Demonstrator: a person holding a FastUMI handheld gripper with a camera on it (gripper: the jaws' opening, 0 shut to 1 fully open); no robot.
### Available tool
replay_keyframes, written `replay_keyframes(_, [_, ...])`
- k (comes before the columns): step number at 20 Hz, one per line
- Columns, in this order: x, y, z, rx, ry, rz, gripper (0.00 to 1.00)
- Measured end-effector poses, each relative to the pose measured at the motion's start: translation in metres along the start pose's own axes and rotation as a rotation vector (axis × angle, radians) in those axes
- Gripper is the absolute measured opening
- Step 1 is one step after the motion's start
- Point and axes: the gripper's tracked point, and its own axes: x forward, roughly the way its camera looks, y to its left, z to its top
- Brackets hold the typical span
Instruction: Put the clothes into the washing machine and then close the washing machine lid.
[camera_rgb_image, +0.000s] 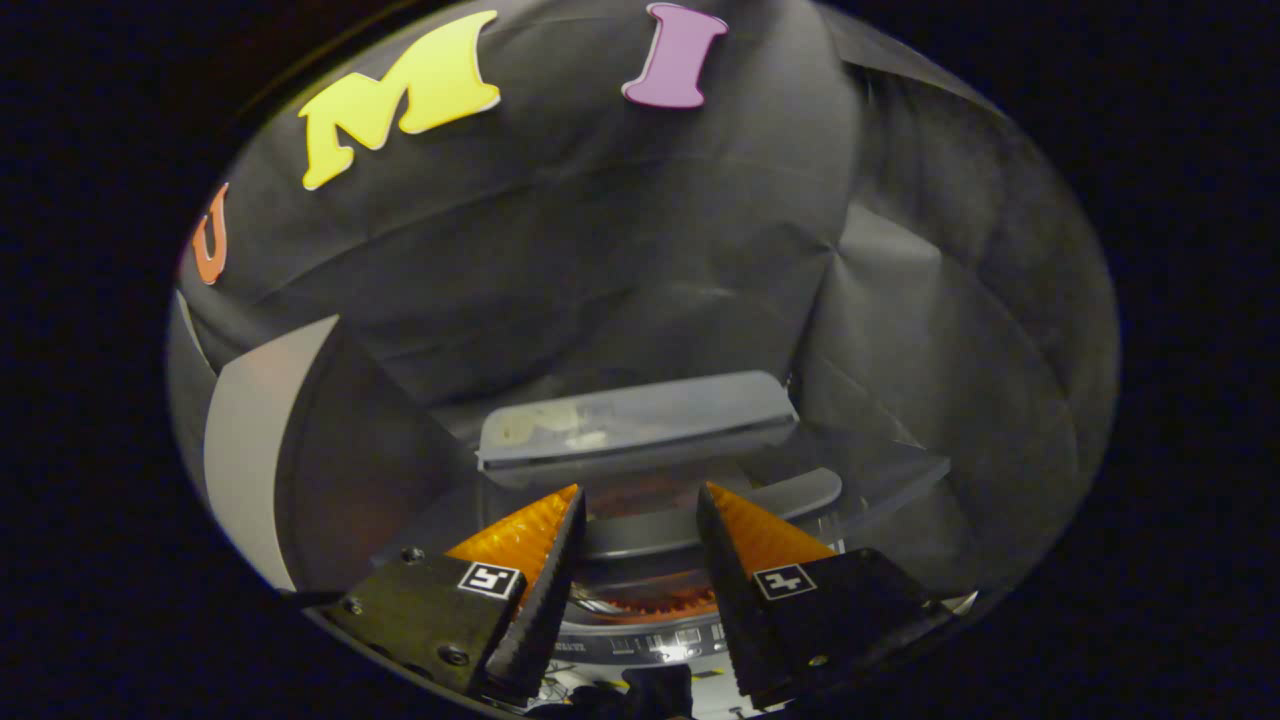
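Note:
My gripper (640, 490) is open and hangs over the top of the washing machine (650, 640), whose front control strip lies below the fingers. The grey folding lid (640, 420) is raised just beyond the fingertips. Its lower panel (700, 520) runs across the gap between the fingers, and I cannot tell whether they touch it. Under that panel, reddish-orange clothes (655, 603) lie inside the drum, partly hidden by the lid.
The booth's black cloth wall rises close behind and to the right of the machine. A pale grey upright panel (250, 450) stands on the left. Cables and dark objects lie below the machine's front edge.

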Motion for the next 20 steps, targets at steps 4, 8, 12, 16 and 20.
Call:
replay_keyframes(4, [-0.012, -0.013, -0.033, -0.005, 0.017, -0.026, 0.72])
replay_keyframes(8, [-0.045, -0.002, -0.052, 0.002, -0.028, -0.03, 0.72])
replay_keyframes(12, [-0.089, 0.01, -0.085, 0.015, -0.061, -0.044, 0.72])
replay_keyframes(16, [-0.129, 0.019, -0.124, 0.041, -0.088, -0.067, 0.72])
replay_keyframes(20, [-0.189, 0.037, -0.138, -0.003, -0.191, -0.063, 0.71])
